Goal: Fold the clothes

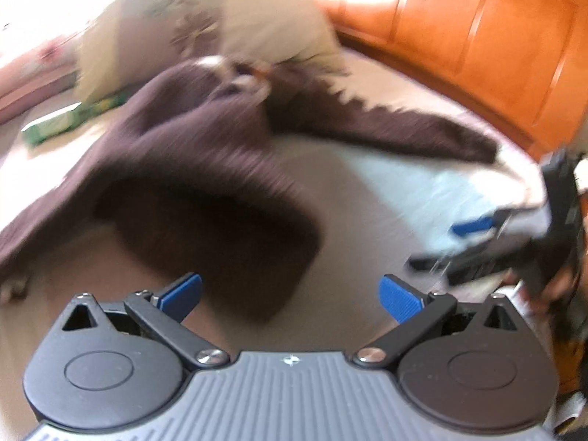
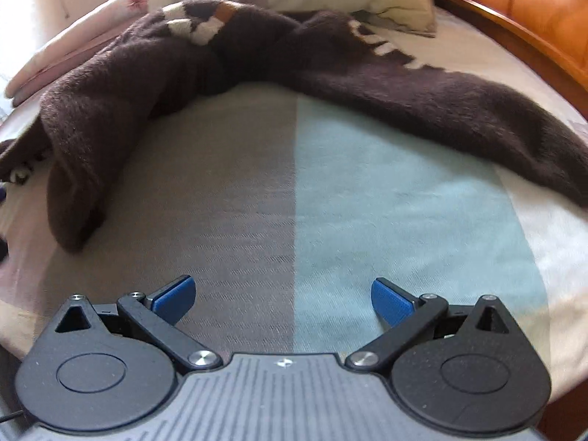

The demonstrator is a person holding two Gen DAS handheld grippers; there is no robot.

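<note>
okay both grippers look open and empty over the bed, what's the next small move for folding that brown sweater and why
Probably bring the right gripper forward to the long sleeve lying stretched across the striped bedspread and pinch its cuff end. The brown sweater is still spread out with both sleeves splayed, neither gripper holds cloth, and the left gripper view is motion-blurred, so the right looks steadier.

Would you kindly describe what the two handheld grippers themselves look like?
Both look alike. The left gripper and right gripper each have short blue ribbed pads on black link arms, pinned with silver screws to two rounded black housings with circular recesses. Between them sits a grey ridged body with a small diamond mark. A thin dark cable shows at the right gripper's lower left edge.
</note>
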